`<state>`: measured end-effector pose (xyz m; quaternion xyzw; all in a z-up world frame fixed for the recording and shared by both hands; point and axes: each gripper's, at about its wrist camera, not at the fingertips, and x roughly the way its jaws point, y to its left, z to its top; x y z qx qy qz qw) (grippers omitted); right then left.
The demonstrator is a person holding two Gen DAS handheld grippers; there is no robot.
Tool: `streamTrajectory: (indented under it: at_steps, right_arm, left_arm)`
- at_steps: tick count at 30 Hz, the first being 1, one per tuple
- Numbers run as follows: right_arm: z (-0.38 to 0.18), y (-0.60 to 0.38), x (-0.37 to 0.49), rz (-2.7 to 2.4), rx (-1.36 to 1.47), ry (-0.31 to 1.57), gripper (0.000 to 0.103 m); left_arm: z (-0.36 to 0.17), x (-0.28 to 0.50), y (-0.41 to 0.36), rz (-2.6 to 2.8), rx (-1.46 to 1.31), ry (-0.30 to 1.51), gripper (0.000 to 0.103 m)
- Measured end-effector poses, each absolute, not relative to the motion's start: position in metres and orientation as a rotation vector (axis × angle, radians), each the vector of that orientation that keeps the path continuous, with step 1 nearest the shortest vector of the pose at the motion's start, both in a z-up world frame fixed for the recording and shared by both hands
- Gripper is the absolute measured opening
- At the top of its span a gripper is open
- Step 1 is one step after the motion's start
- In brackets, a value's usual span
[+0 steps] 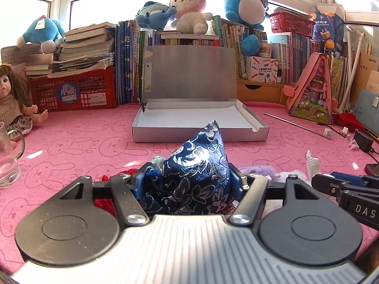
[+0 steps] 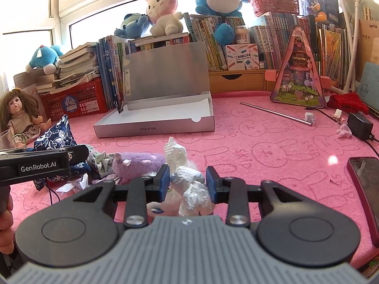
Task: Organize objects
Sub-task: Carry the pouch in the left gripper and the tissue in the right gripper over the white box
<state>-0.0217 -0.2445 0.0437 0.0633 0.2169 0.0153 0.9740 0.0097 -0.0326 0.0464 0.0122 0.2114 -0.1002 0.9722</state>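
Ahead of the left jaws, bare pink tabletop (image 1: 71, 146) runs to the open silver box (image 1: 199, 127), whose raised lid walls off the far side. A glass (image 1: 8, 158) stands left of them. Crumpled tissue (image 2: 189, 187) fills the right jaws' gap; right of them lies a phone (image 2: 364, 189), and beyond, a metal rod (image 2: 274, 113).

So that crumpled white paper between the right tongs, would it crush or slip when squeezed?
The crumpled paper looks soft and light, so the right tongs would probably flatten it further. Its wrinkled surface likely grips rather than slips. It shouldn't roll on the pink mat.
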Motion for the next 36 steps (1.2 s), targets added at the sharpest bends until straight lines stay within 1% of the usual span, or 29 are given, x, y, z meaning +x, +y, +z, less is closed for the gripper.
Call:
streamTrajectory:
  at_steps: [8,18,20,26,29,36]
  right_arm:
    - [0.053,-0.248,-0.008,0.043,0.135,0.421,0.038]
    - [0.063,-0.264,0.024,0.058,0.202,0.457,0.038]
    - [0.063,-0.268,0.030,0.058,0.222,0.468,0.038]
    - [0.060,-0.271,0.036,0.055,0.232,0.488,0.038]
    - [0.060,-0.270,0.037,0.057,0.230,0.491,0.038]
    - [0.068,-0.272,0.047,0.076,0.241,0.488,0.038]
  left_arm:
    - [0.059,0.034,-0.016,-0.216,-0.046,0.447,0.070]
    - [0.067,0.075,-0.002,-0.207,-0.076,0.493,0.070]
    - [0.065,0.079,-0.002,-0.191,-0.072,0.497,0.065]
    - [0.061,0.087,0.005,-0.194,-0.093,0.520,0.058]
    - [0.064,0.089,0.007,-0.197,-0.106,0.522,0.056]
    - [0.074,0.100,0.013,-0.195,-0.141,0.533,0.055]
